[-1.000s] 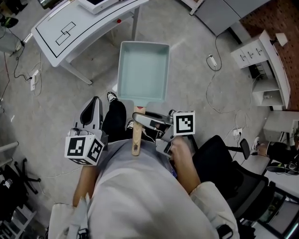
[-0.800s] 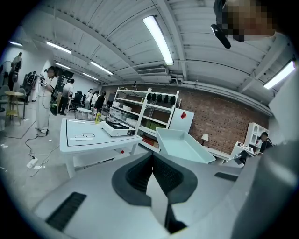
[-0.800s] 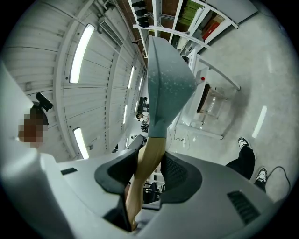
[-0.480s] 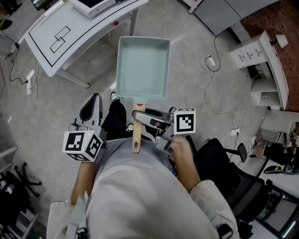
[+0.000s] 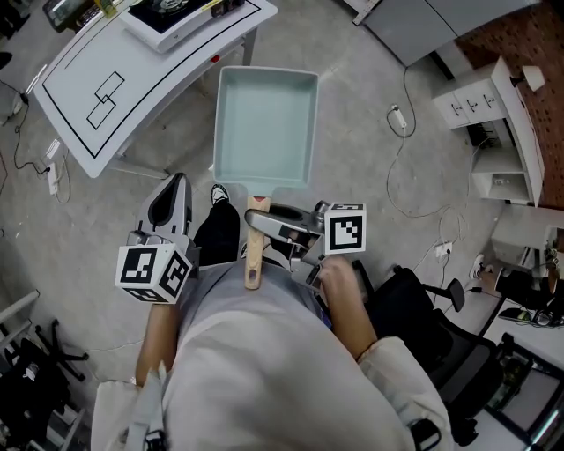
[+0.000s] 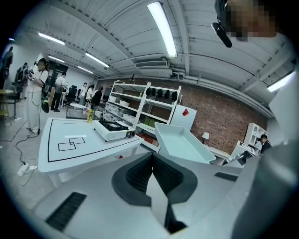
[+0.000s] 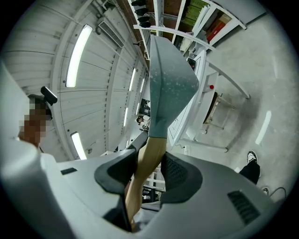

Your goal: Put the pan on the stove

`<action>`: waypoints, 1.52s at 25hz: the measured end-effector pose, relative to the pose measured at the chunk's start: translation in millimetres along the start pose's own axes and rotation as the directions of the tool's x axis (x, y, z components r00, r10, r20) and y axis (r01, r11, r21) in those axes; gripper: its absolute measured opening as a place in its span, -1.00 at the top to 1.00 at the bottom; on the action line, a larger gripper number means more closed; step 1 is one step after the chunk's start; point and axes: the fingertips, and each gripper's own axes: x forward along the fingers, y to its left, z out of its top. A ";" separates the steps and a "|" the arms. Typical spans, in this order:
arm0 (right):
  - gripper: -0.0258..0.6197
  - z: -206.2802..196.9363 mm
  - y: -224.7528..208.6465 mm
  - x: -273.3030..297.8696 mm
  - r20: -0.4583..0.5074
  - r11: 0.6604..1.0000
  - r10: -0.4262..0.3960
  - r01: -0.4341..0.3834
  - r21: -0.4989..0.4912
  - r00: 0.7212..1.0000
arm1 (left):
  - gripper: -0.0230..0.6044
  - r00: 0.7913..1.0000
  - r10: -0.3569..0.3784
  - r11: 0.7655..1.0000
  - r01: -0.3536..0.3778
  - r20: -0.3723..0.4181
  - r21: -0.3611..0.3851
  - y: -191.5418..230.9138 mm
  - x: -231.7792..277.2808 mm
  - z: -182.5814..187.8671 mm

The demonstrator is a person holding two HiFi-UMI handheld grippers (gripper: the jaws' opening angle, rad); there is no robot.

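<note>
Right gripper point(image 5: 261, 218) is clamped on the wooden handle point(image 5: 254, 264) of the pan point(image 5: 264, 114). Left gripper point(image 5: 170, 195) has its jaws together on nothing. I hold the pan in the air above the floor, its long axis running straight away from me, handle end nearest. Stove point(image 5: 163, 22) sits on the white table point(image 5: 150, 79), ahead and left of the pan, well apart. My left hand is nearer it, but idle. Count: one pan, one stove, two grippers.

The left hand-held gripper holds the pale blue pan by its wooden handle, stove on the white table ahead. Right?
No: the right hand-held gripper holds the pan by its wooden handle, as the right gripper view shows; the left hand-held gripper is shut on nothing. The stove is on the white table ahead.
</note>
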 end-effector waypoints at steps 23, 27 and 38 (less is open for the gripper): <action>0.38 120.3 -9.4 78.5 0.023 0.999 -0.032 0.033 -0.013 0.999 | 0.92 0.998 -0.048 0.998 0.047 0.029 0.034 81.8 92.3 82.9; 0.38 133.4 -10.6 92.8 0.026 0.999 -0.031 0.031 -0.017 0.999 | 0.92 0.998 -0.056 0.998 0.055 0.036 0.028 95.3 100.1 91.8; 0.37 155.7 -12.2 118.3 -0.007 0.999 -0.024 0.024 -0.021 1.000 | 0.92 0.998 -0.029 1.000 0.028 0.056 0.005 124.7 109.9 105.5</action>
